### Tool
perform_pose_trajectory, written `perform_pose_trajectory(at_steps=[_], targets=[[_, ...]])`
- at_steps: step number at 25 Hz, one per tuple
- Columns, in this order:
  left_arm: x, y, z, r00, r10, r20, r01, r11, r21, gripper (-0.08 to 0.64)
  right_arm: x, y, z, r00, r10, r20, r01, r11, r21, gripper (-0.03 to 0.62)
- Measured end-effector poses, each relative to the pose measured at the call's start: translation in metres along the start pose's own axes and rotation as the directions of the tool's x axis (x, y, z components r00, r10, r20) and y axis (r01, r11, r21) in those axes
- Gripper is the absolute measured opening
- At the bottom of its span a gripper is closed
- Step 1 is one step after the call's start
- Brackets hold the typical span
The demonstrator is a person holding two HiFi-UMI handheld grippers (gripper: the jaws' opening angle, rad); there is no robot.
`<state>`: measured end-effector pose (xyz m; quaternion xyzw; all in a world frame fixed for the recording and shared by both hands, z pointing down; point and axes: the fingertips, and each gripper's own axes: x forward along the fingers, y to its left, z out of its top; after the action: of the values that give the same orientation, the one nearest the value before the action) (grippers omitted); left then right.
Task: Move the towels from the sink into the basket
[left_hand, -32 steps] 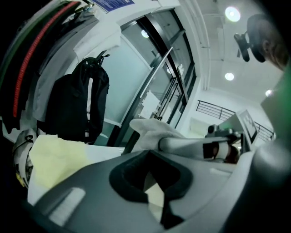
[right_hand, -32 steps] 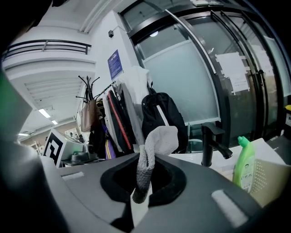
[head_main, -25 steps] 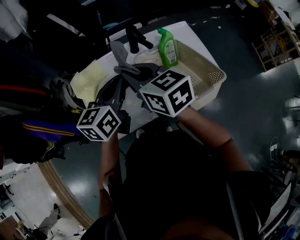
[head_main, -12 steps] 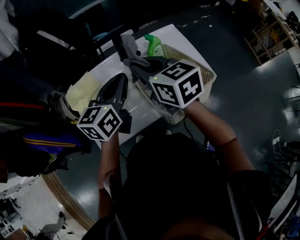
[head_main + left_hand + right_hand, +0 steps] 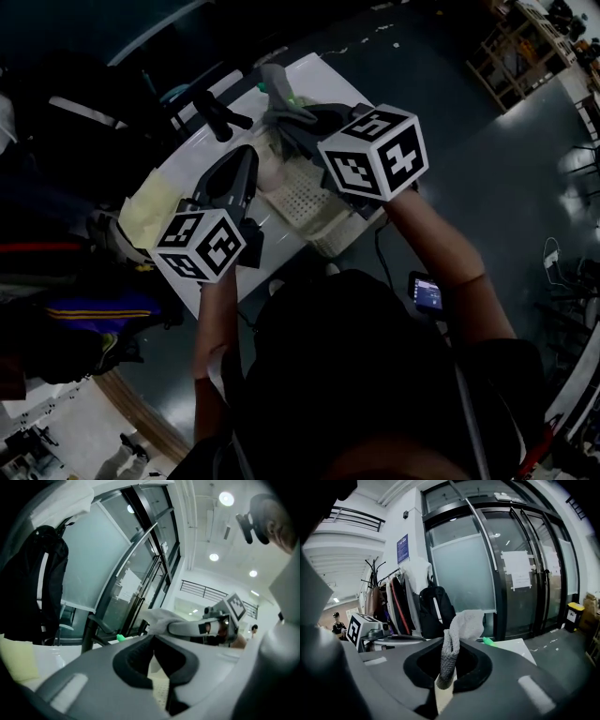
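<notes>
The grey towel [image 5: 450, 654] hangs pinched in the right gripper [image 5: 449, 644], whose jaws are closed narrowly on a fold of it. The rest of the cloth bunches up beyond the tips. In the head view it is held clear of the surface, over the far end of the cream perforated basket [image 5: 302, 195].

The left gripper [image 5: 246, 157] is just left of the basket, near its left rim. Its jaws are pressed together with nothing between them, and the left gripper view shows only the basket's mesh beneath them.

Further left of the basket, a pale yellow towel [image 5: 155, 202] lies flat on the white counter [image 5: 183, 155], well apart from both grippers. Behind the basket's far-left corner stands a black faucet [image 5: 220, 114]. The green tip of a bottle [image 5: 487, 641] shows at the basket's far side, just beside the grey towel.
</notes>
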<state>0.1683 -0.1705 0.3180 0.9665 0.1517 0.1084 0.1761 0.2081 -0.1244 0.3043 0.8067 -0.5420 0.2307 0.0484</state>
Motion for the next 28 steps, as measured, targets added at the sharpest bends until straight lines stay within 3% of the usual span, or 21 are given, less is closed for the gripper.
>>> perform_pose_trajectory(at_steps=[15,25,28], targets=[[0.053,-0.041,-0.003,0.990,-0.129,-0.047,0.130,0.991,0.013,0.008,-0.061,-0.052,-0.032,0.989,-0.085,-0.123,0.086,0.996,0.004,0.018],[0.071,-0.051,-0.002,0.986,-0.162,-0.045,0.162,0.987,-0.003,0.008,-0.075,-0.062,-0.051,0.977,-0.089,-0.192,0.089,0.996,-0.012,0.021],[0.073,-0.052,-0.001,0.985,-0.168,-0.042,0.168,0.986,-0.005,0.008,-0.076,-0.062,-0.053,0.975,-0.093,-0.200,0.089,0.996,-0.025,0.064]])
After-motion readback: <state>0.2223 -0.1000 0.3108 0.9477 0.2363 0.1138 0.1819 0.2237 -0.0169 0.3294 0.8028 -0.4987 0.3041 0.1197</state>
